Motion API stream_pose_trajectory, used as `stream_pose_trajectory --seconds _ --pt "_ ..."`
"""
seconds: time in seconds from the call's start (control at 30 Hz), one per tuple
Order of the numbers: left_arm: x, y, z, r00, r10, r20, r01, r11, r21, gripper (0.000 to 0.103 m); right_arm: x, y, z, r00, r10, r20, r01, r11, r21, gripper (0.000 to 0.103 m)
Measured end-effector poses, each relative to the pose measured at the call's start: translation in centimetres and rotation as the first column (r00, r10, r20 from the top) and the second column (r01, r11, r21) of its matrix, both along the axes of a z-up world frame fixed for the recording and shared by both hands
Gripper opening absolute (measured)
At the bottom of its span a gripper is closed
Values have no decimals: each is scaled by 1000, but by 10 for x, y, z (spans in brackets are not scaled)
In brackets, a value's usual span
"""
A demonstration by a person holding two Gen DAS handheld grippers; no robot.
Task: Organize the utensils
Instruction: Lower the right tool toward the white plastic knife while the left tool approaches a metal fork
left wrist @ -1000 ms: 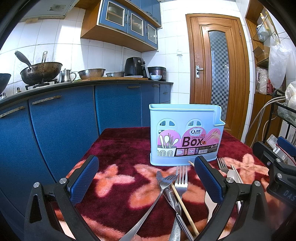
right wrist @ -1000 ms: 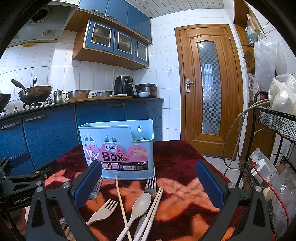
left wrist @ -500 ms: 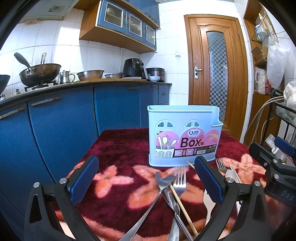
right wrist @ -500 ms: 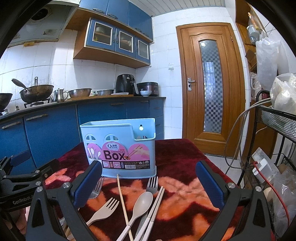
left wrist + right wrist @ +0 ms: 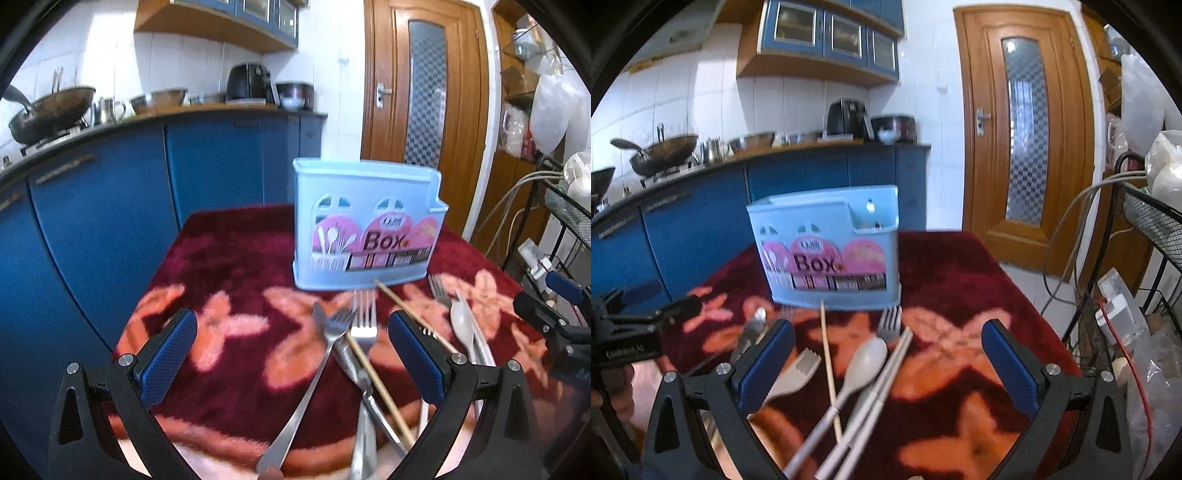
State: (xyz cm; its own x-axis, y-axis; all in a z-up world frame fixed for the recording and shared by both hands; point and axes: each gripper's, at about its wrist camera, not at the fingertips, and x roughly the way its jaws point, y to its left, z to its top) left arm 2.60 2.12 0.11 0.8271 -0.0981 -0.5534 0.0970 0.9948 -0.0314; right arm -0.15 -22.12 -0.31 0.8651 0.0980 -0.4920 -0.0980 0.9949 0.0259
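A light blue utensil box [image 5: 364, 229] labelled "Box" stands upright on the dark red flowered tablecloth [image 5: 229, 258]; it also shows in the right wrist view [image 5: 827, 254]. Loose utensils lie in front of it: metal forks [image 5: 364, 319], a wooden chopstick [image 5: 373, 365], a beige spoon [image 5: 862, 363], a beige fork [image 5: 798, 371] and pale chopsticks [image 5: 882, 376]. My left gripper [image 5: 291, 354] is open above the metal forks. My right gripper [image 5: 886, 363] is open above the spoon and chopsticks. Both are empty.
Blue kitchen cabinets [image 5: 110, 206] with a wok and pots on the counter stand behind and to the left. A wooden door [image 5: 1027, 129] is at the back right. A black wire rack [image 5: 1145, 229] with cables and bags stands at the right of the table.
Both grippers have tilted down and moved forward toward the utensils, so the box and cutlery sit higher and larger in view. Nothing has been grasped.
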Motion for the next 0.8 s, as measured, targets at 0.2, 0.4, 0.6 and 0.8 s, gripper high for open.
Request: stream_pose_trajectory --seconds 0.2,0.4,0.6,0.8 --pt "13 4 -17 989 -35 -144 42 998 46 101 12 -5 -10 987 50 -153 -53 999 -11 101" --pt "25 1 -36 962 -44 -269 80 989 126 90 24 -11 -19 958 74 -276 -83 996 -20 85" --pt "33 -1 -45 938 -71 -338 125 982 139 73 43 -18 -34 908 109 -405 -100 994 43 65" --pt "41 -2 -56 916 -87 -391 143 983 116 62 57 -16 -44 865 145 -481 -120 989 82 39"
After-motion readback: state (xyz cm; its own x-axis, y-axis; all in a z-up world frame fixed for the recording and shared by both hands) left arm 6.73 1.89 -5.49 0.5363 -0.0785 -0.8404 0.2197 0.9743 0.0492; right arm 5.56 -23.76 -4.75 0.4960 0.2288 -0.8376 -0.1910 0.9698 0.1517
